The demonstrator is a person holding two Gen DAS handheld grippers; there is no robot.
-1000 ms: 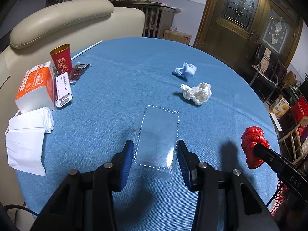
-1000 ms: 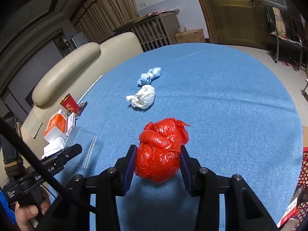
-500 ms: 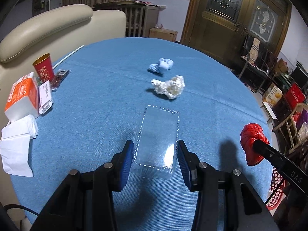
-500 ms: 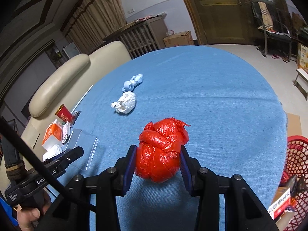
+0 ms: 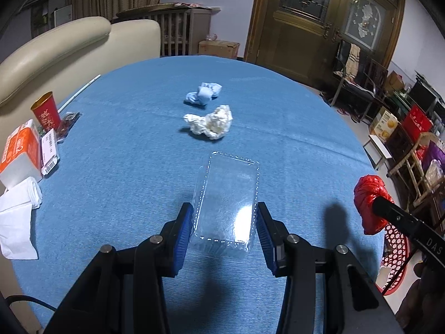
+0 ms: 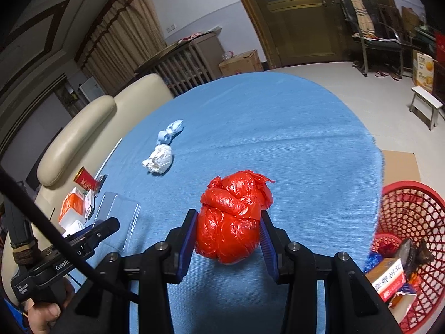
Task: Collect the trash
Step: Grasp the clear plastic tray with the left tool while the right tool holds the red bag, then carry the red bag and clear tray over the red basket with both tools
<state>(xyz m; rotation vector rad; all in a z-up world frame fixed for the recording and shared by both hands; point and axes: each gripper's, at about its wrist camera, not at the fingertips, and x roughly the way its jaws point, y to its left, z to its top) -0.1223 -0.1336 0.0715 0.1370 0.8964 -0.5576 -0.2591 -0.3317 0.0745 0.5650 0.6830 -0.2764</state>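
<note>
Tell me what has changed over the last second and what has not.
Both grippers swung toward the right edge of the table: the red basket has come into the right wrist view, and the cup and tissue box slid left in the left wrist view. Nothing was grabbed or released. The left gripper still clamps the clear plastic box, the right gripper the red bag; both paper wads lie untouched.

On the desk (image 5: 292, 117): plastic tray (image 5: 226, 203) nearest, crumpled paper wad (image 5: 211, 122) behind it, tissue wad (image 5: 204, 94) farther back. Along the left edge, paper cup (image 5: 47, 112), tissue pack (image 5: 20, 153), folded napkins (image 5: 16, 214). Basket (image 6: 408, 239) seemingly on the floor, right.
</note>
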